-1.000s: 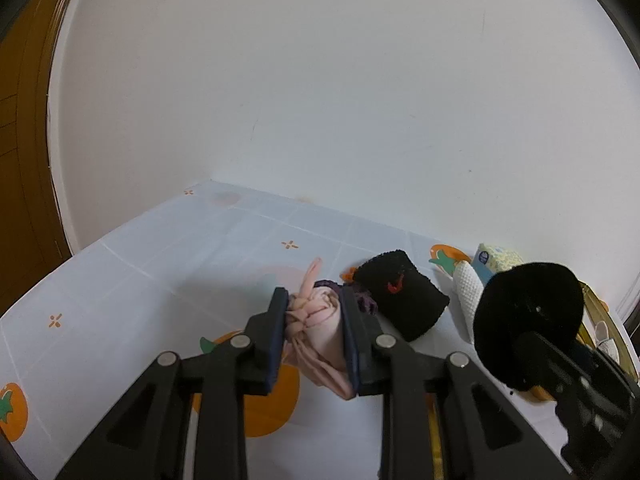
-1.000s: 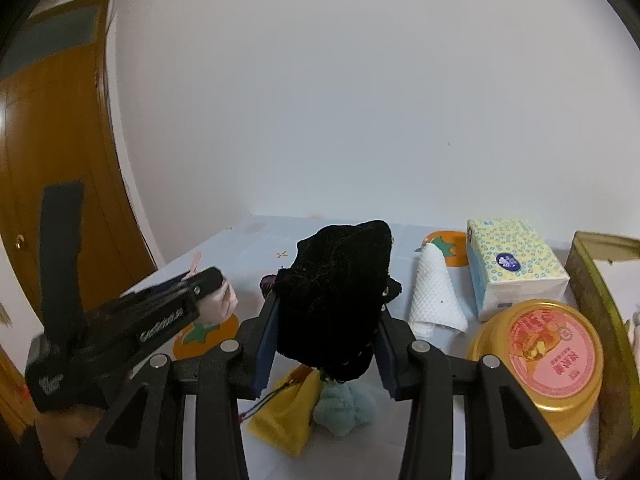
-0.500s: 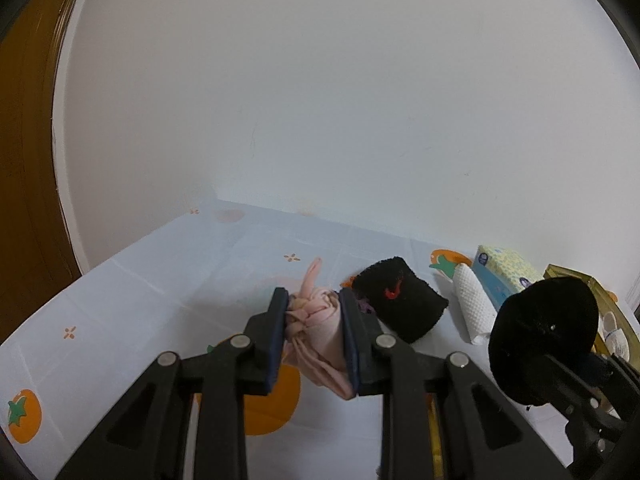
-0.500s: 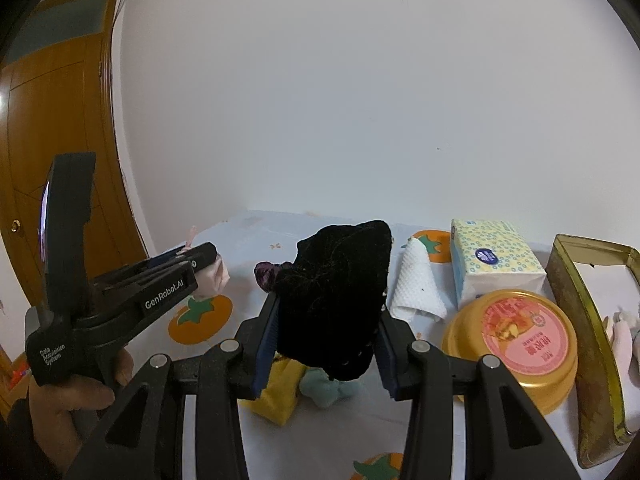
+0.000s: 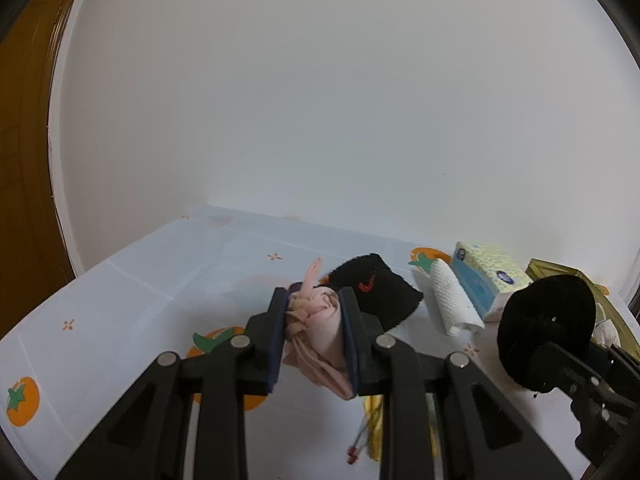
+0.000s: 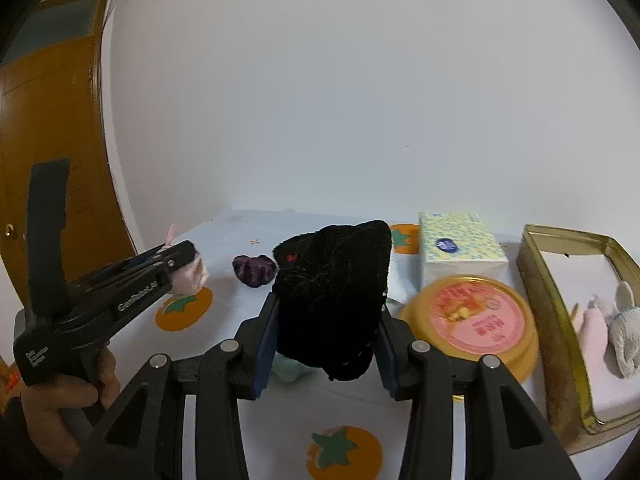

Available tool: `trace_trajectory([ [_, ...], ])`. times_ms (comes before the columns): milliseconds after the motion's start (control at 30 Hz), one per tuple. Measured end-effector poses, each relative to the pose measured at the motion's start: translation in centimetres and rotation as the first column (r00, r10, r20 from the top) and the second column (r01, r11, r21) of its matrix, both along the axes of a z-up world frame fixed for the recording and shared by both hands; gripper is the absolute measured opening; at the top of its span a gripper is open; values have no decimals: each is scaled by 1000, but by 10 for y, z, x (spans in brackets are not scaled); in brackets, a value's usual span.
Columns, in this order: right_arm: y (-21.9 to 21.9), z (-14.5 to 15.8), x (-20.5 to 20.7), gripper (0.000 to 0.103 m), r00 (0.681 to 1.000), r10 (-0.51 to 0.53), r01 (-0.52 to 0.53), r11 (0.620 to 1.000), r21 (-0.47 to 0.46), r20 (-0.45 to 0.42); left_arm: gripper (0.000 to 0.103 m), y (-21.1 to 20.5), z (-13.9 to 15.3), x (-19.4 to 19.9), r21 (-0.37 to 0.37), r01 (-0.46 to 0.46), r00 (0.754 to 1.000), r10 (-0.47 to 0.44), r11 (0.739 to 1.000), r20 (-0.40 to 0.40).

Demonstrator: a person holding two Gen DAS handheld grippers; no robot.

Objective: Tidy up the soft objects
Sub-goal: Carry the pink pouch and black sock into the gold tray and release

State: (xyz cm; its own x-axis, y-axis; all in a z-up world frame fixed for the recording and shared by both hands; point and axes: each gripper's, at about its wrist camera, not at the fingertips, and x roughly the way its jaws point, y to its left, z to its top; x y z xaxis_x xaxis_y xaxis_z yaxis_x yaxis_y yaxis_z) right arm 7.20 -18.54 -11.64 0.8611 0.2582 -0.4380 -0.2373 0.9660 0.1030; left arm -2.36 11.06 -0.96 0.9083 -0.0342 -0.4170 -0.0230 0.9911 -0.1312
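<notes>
My left gripper is shut on a knotted pink cloth and holds it above the table; it shows at the left of the right wrist view. My right gripper is shut on a black velvet pouch, lifted off the table; the pouch shows at the right of the left wrist view. A gold tin tray at the right holds a pale pink item and a grey-white sock.
On the persimmon-print tablecloth lie a black wristband with a red mark, a purple scrunchie, a rolled white cloth, a tissue pack, a round yellow tin, a yellow pouch and a green soft item. A white wall stands behind.
Both grippers have risen and drawn back with their loads. My right gripper has swung right, so the gold tray and yellow tin stand more central in its view.
</notes>
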Motion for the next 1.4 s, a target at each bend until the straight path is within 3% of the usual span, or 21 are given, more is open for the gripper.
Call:
trace_trajectory([
  [233, -22, 2, -10, 45, 999, -40, 40, 999, 1, 1, 24, -8, 2, -11, -30, 30, 1000, -30, 999, 4],
  [733, -88, 11, -34, 45, 988, -150, 153, 987, -54, 44, 24, -78, 10, -27, -11, 184, 983, -184, 983, 11],
  [1400, -214, 29, -67, 45, 924, -373, 378, 924, -49, 83, 24, -216, 30, -30, -1, 433, 901, -433, 901, 38],
])
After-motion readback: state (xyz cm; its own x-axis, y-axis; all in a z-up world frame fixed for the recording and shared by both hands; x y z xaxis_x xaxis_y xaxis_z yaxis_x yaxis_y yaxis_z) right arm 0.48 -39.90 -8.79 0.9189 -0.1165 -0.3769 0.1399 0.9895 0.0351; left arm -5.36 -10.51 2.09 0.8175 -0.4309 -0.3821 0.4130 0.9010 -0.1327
